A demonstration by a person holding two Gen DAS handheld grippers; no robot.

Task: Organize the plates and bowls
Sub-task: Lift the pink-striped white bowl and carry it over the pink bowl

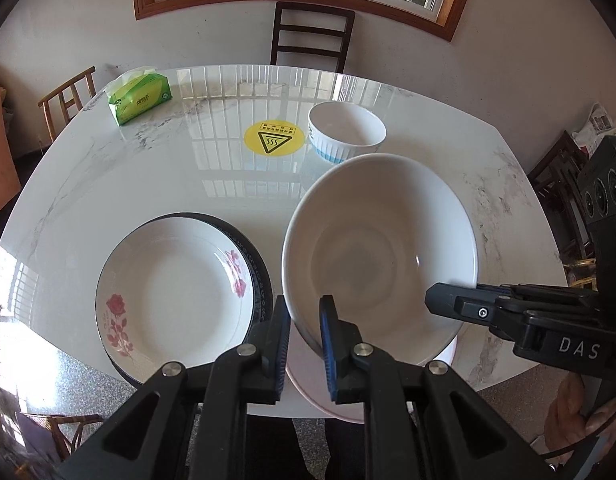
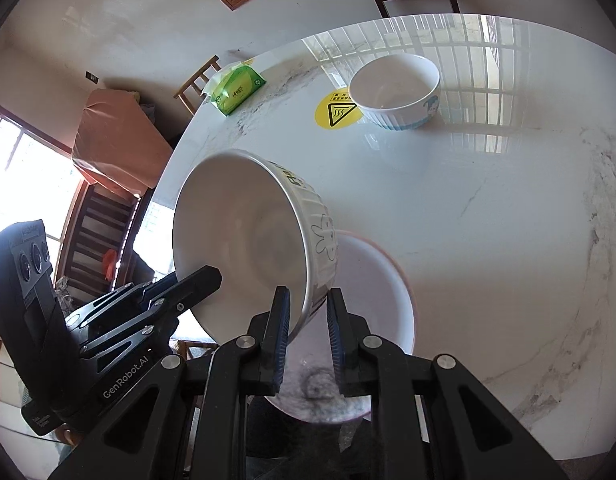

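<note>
A large white bowl (image 1: 379, 240) with ribbed sides and a rabbit drawing (image 2: 244, 240) hangs tilted above the table, held by both grippers. My left gripper (image 1: 304, 312) is shut on its near rim. My right gripper (image 2: 308, 304) is shut on the opposite rim and shows from the side (image 1: 431, 300) in the left wrist view. A white plate (image 2: 379, 300) lies under the bowl at the table's near edge. A rose-patterned plate (image 1: 172, 292) rests on a dark-rimmed plate (image 1: 260, 264) to the left. A smaller blue-patterned bowl (image 1: 345, 130) stands farther back.
The white marble table (image 1: 108, 184) carries a green tissue pack (image 1: 142, 96) at the far left and a yellow warning sticker (image 1: 274, 138) in the middle. Wooden chairs (image 1: 311, 36) stand around it. The table's near edge runs just below the plates.
</note>
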